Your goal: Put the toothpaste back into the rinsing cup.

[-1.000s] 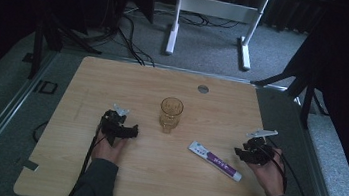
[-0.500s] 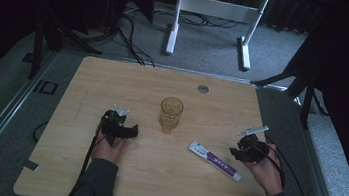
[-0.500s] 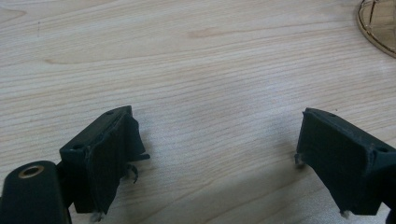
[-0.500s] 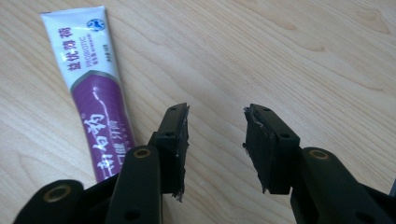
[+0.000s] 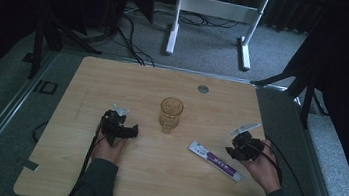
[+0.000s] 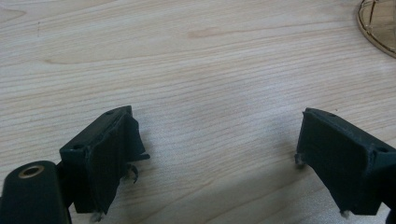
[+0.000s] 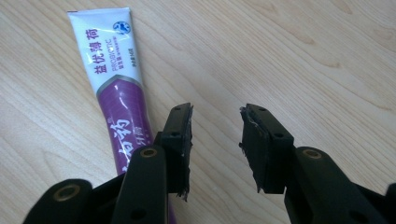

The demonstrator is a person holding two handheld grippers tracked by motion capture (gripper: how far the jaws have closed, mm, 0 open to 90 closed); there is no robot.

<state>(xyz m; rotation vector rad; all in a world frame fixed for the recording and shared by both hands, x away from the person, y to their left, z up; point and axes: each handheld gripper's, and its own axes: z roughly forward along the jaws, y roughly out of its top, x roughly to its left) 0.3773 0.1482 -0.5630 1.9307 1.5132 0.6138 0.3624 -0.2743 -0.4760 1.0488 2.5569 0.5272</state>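
Wood table (image 7: pixel 327 56): purple/white tube (image 7: pixel 114 93), "PROBIOTIC" + Chinese txt.

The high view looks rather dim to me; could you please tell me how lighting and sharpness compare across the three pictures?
High view: dark surroundings, soft, light wooden table evenly lit. Left gripper view: bright, grain sharp, faint shadows. Right gripper view: crisp print on the white-and-purple toothpaste tube, slight glare on its purple part.

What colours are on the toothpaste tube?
The toothpaste tube is white and purple, seen best in the right gripper view.
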